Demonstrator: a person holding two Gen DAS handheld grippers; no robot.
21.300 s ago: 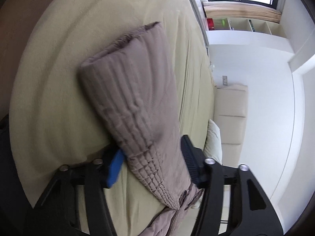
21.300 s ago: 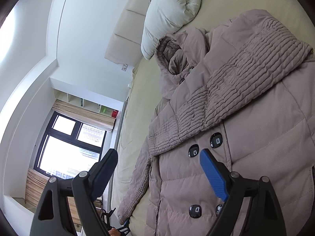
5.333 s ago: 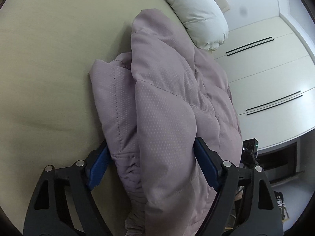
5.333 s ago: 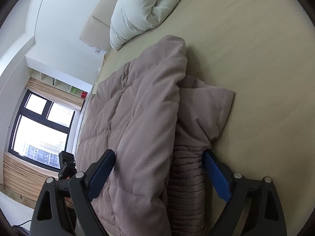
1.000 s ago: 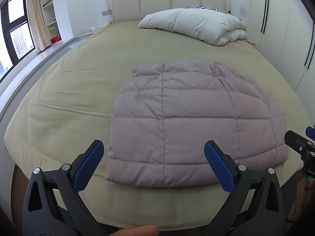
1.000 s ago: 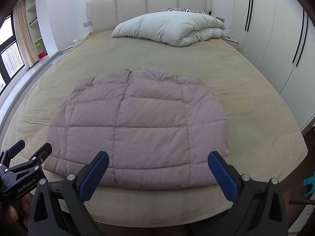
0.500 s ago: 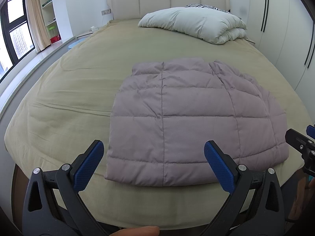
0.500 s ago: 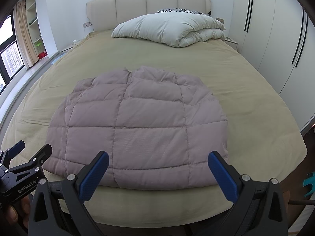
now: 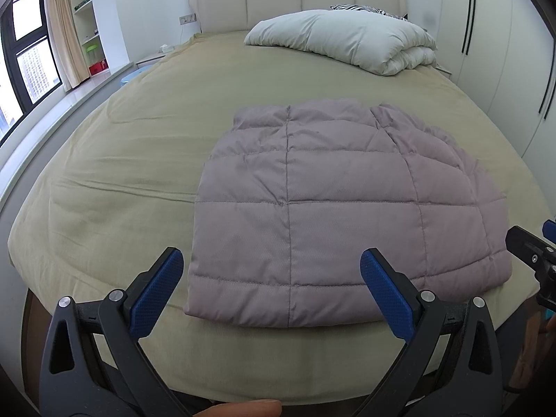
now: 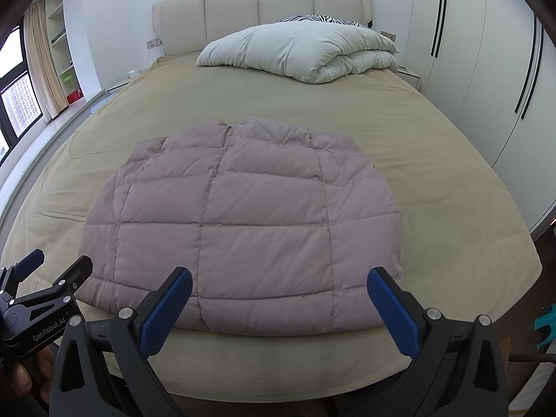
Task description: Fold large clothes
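Blue pads show on the left gripper (image 9: 267, 288) and right gripper (image 10: 278, 307); both are wide open and hold nothing. Just past them the coat (image 10: 243, 229) lies folded flat on the bed (image 10: 434, 146). Folding looks done. A quilt (image 10: 299, 52) sits far back.

The mauve quilted puffer jacket (image 9: 333, 208), spread open with its buttons and collar showing twenty-one seconds back, now lies as a flat folded rectangle, quilted back uppermost, near the foot of the tan-covered bed (image 9: 121, 160). The left gripper (image 9: 271, 292), closed on a sleeve then and on the bundled fabric five seconds ago, is now clear of the cloth with its blue-padded jaws wide apart. The right gripper (image 10: 278, 309), buried in the folds five seconds ago, likewise gapes wide behind the near hem
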